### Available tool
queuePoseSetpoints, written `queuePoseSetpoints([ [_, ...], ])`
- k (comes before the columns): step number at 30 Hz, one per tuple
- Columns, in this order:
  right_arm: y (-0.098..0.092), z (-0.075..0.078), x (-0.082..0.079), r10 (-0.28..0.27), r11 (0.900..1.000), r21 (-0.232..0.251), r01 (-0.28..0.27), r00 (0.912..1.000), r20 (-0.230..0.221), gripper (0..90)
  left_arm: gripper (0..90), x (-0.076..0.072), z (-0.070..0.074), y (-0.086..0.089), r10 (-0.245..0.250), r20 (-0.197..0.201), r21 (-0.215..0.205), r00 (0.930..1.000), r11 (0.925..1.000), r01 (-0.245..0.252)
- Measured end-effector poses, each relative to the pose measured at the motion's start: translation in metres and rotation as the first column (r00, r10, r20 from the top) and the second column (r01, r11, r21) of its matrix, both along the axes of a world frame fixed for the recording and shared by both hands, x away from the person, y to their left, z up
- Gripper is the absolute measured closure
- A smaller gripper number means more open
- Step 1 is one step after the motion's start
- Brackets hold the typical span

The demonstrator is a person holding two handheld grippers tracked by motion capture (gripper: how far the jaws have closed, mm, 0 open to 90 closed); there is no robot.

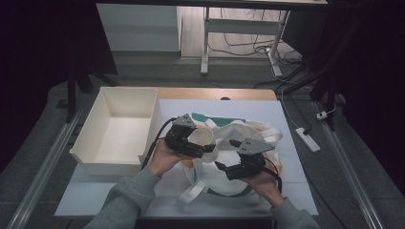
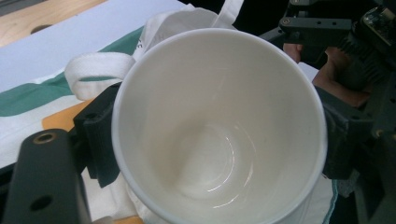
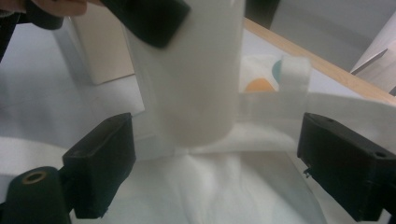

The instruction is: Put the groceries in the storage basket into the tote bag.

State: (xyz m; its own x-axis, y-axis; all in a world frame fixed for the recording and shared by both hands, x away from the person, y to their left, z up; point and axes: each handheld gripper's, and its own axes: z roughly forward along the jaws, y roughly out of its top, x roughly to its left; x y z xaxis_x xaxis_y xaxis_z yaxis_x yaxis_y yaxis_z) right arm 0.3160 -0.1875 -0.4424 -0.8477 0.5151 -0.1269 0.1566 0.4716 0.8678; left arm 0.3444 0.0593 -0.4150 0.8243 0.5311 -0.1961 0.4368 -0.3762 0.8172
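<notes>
While the left gripper [image 1: 206,144] clamps a white cup [image 1: 202,138] by its sides above the tote bag [image 1: 239,131] at table centre, the right gripper [image 1: 228,155] sits at the cup's 4 o'clock, jaws wide apart with nothing between them; a white bin [image 1: 122,126] sits at 9 o'clock

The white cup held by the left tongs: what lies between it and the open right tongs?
Only the cloth tote bag lies between the white cup and the right tongs in the right gripper view; the pads touch nothing. The left tongs clamp the cup.
</notes>
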Motion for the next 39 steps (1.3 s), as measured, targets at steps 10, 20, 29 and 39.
queuePoseSetpoints([
  [10, 0.024, 0.001, 0.001, 0.004, 1.0, 0.01, -0.005, 0.9997, 0.024, 7.0, 19.3, 0.0, -0.003, -0.01, -0.013, -0.006, 0.005, 0.9999, 0.9999, 0.013],
  [20, 0.038, -0.003, 0.0, -0.003, 1.0, 0.0, 0.003, 0.9977, 0.067, 12.2, 19.3, -0.002, -0.005, -0.02, -0.033, -0.01, 0.009, 0.9994, 0.9994, 0.033],
  [29, 0.034, -0.003, 0.0, -0.016, 1.0, 0.003, 0.016, 0.9965, 0.082, 21.4, 19.0, -0.002, -0.005, -0.021, -0.04, -0.008, 0.013, 0.9992, 0.9991, 0.04],
  [39, 0.034, -0.004, -0.001, -0.014, 1.0, -0.013, 0.016, 0.9962, 0.086, 21.7, 17.2, -0.004, -0.002, -0.017, -0.038, 0.003, -0.02, 0.9993, 0.9991, 0.038],
])
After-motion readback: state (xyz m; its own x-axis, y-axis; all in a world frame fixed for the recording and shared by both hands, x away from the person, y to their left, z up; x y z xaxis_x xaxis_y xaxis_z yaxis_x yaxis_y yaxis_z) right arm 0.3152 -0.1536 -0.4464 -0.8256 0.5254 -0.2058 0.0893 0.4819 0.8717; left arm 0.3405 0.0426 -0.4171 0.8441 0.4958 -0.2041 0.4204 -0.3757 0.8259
